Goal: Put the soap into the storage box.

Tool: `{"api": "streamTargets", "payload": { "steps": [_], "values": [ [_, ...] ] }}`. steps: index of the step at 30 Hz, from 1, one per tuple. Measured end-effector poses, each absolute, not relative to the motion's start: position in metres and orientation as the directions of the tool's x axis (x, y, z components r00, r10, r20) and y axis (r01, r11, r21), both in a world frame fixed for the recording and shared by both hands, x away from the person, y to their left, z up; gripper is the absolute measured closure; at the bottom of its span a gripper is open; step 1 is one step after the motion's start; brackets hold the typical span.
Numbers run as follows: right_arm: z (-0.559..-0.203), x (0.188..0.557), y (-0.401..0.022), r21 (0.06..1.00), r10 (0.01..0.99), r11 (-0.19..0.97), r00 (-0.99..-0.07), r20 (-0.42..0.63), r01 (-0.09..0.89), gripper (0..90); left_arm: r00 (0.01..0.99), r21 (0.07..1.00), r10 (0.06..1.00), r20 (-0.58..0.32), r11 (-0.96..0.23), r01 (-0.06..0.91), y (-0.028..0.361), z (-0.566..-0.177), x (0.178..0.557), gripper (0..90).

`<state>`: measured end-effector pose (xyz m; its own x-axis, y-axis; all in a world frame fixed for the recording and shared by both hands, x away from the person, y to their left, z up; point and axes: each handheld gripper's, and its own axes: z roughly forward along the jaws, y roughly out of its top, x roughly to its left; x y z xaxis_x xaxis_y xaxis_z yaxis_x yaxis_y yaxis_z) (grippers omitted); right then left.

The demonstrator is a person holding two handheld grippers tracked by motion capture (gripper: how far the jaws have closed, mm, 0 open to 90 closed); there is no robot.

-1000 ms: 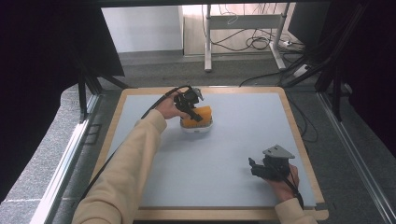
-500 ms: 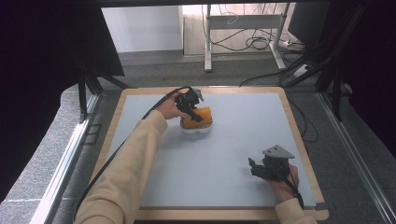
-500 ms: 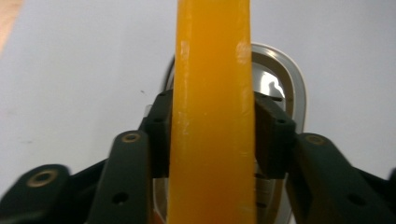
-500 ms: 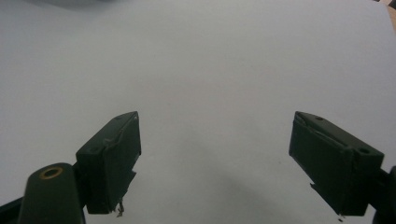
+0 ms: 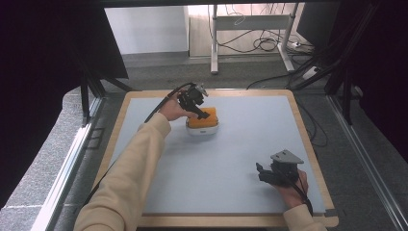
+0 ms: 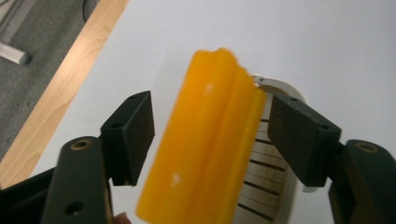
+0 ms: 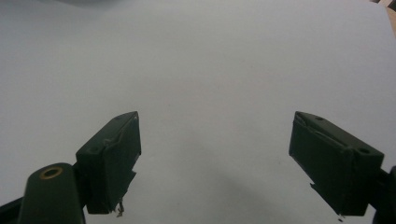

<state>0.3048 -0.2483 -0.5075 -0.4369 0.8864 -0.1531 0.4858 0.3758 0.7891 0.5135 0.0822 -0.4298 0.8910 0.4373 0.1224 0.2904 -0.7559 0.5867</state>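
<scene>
Orange and glossy, the moulded piece (image 6: 210, 140) we are setting down leans across the white slotted holder (image 6: 275, 154), which stands on the grey table (image 5: 240, 159) toward its far side, left of centre. To finish this release well, we judge that we should let the piece settle fully against the holder before drawing the hand back, and pull away along the line of the jaws so neither pad drags it over. In the left gripper view, the left tool (image 6: 210, 135) has just been opening: its jaws stand wide with the orange piece between them, a clear gap showing on the left side and the right pad close by but seemingly not pressing. From above, that tool (image 5: 195, 103) hovers over the holder's near-left edge. Over at the right, the right tool (image 5: 262, 172) rests near the table's front edge, its jaws spread wide (image 7: 215, 154) over bare grey surface with nothing between them.
</scene>
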Motion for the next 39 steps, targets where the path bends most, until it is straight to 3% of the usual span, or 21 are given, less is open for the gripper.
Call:
{"api": "streamTargets", "payload": {
  "steps": [4,20,39],
  "values": [
    [-0.507,0.305,-0.248,0.790,0.887,0.375,-0.436,-0.153,0.486,17.0,0.890,0.598,0.440,0.117,-0.747,0.290,0.084,-0.424,0.506,27.2],
    [-0.506,0.302,-0.247,0.789,0.887,0.378,-0.434,-0.159,0.484,17.0,0.829,0.691,0.559,0.012,-0.604,0.397,0.123,-0.418,0.458,30.0],
    [-0.504,0.300,-0.246,0.792,0.885,0.378,-0.438,-0.158,0.480,17.0,0.746,0.730,0.665,-0.042,-0.490,0.477,0.183,-0.425,0.368,27.8]
  ]
}}
